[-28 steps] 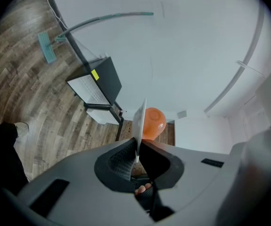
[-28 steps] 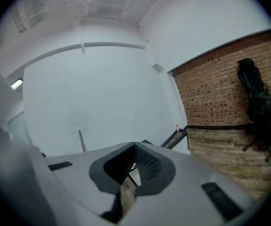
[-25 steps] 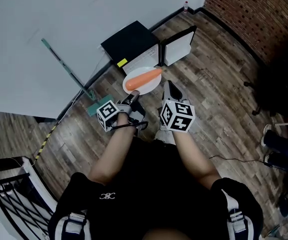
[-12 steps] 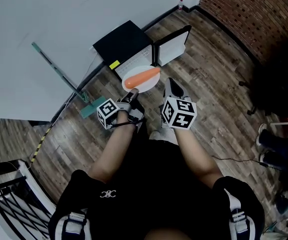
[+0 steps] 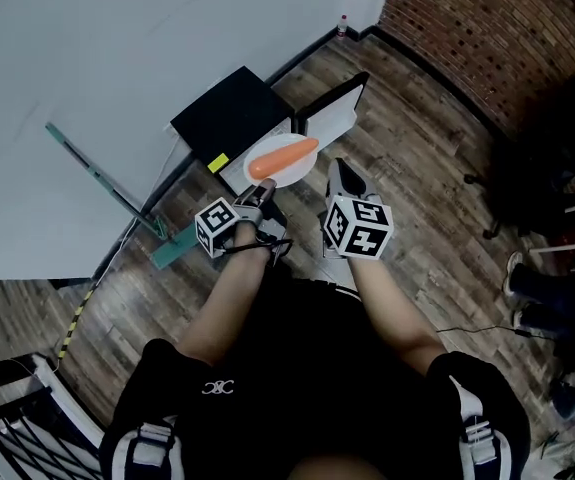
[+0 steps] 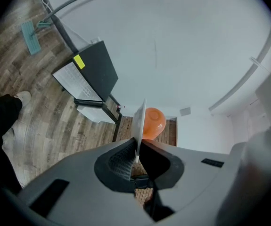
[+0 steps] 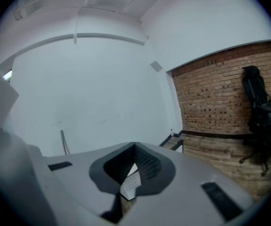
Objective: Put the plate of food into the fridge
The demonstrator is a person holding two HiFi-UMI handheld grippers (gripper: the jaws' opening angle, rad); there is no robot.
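Note:
A white plate (image 5: 272, 172) carries an orange carrot (image 5: 285, 155). My left gripper (image 5: 265, 190) is shut on the plate's near rim and holds it in the air. In the left gripper view the plate (image 6: 140, 124) stands edge-on between the jaws, with the carrot (image 6: 152, 123) behind it. The small black fridge (image 5: 229, 118) stands on the floor against the wall, its door (image 5: 334, 110) swung open to the right. The plate hangs just in front of the fridge's open front. My right gripper (image 5: 342, 182) is beside the plate, shut and empty; its jaws meet in the right gripper view (image 7: 135, 166).
A green mop (image 5: 102, 186) leans on the white wall left of the fridge. A black office chair (image 5: 552, 153) stands at the right by the brick wall (image 5: 487, 28). A metal rack (image 5: 12, 418) is at the lower left. The floor is wood planks.
The fridge and mop have slid left and down in the head view. The plate stays in the left gripper, now over the fridge's open front. Both grippers keep their pose.

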